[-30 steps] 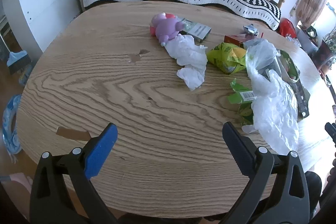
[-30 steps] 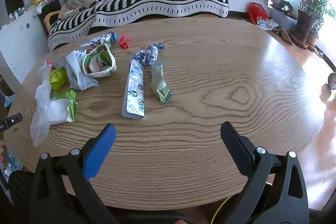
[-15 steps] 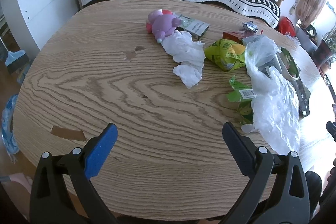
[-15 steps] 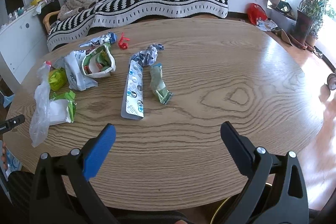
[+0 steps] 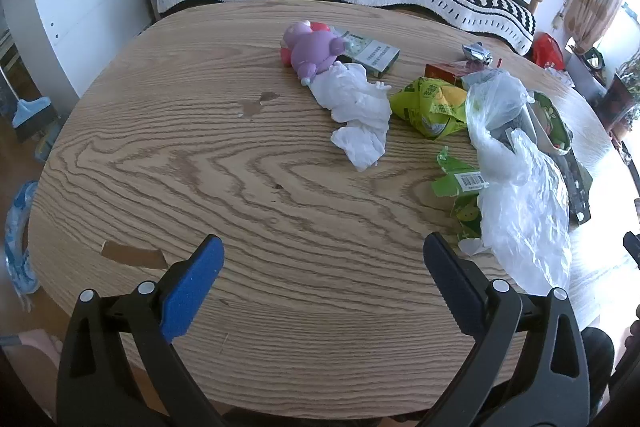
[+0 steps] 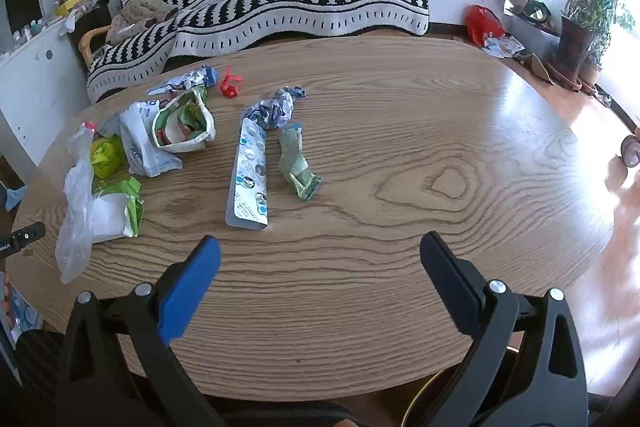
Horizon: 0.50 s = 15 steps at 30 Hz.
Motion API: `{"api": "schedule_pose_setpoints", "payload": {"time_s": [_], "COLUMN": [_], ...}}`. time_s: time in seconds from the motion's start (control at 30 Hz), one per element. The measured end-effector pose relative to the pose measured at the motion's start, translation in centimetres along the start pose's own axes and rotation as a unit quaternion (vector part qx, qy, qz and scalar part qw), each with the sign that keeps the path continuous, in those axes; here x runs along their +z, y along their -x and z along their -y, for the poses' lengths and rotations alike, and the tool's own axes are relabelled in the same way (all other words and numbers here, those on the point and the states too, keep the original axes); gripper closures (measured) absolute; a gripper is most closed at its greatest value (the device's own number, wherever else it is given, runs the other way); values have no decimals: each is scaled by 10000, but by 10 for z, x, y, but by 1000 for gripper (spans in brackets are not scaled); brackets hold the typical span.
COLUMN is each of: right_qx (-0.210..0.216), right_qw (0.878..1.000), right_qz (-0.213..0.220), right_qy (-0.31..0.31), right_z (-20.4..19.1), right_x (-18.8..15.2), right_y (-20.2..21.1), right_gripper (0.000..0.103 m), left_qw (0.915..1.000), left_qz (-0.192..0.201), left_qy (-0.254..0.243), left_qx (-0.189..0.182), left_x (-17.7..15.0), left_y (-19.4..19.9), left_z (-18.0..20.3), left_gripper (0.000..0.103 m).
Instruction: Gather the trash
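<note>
1. Litter dominates the left wrist view. The left gripper (image 5: 322, 267) hangs empty with its jaws spread wide above the bare near edge of the oval wooden table (image 5: 180, 163), likely because nothing is picked yet. At 12 o'clock lies a crumpled white tissue (image 5: 356, 107), soft and folded, touching a purple plush toy (image 5: 314, 51). At 2 o'clock sit a creased green snack wrapper (image 5: 430, 105) and a thin translucent plastic bag (image 5: 520, 187).

2. In the right wrist view, the right gripper (image 6: 320, 263) is likewise wide apart and empty. A flat foil blister pack (image 6: 250, 175) lies at 11 o'clock, just beside a twisted greenish sachet (image 6: 298, 167); an open snack bag (image 6: 184, 123) gapes further at 10 o'clock.
</note>
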State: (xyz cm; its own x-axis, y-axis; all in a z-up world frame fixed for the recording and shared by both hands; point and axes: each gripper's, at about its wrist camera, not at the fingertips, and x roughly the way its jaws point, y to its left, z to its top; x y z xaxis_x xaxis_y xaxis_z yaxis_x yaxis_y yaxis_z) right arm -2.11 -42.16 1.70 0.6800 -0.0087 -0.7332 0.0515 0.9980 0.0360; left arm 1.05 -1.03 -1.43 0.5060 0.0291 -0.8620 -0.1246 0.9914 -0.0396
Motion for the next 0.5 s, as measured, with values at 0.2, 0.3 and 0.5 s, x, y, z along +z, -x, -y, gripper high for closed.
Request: {"api": "schedule_pose_setpoints", "payload": {"time_s": [0.2, 0.3, 0.5], "right_qx": [-2, -8, 59], "right_qw": [10000, 10000, 10000], "right_qz": [-31, -31, -71], "right_qy": [-27, -28, -30], "right_z": [0, 0, 1], "right_x": [0, -1, -1], "right_y": [-1, -1, -3], "right_gripper": [7, 7, 7], "left_qw": [9999, 9999, 9994], "left_qz": [64, 9, 239], "left_qy": [78, 54, 128], "left_qx": [-121, -88, -228], "left_x": [0, 0, 3], "left_y": [2, 2, -1], "left_z": [-1, 0, 2], "left_gripper": [6, 6, 6]}}
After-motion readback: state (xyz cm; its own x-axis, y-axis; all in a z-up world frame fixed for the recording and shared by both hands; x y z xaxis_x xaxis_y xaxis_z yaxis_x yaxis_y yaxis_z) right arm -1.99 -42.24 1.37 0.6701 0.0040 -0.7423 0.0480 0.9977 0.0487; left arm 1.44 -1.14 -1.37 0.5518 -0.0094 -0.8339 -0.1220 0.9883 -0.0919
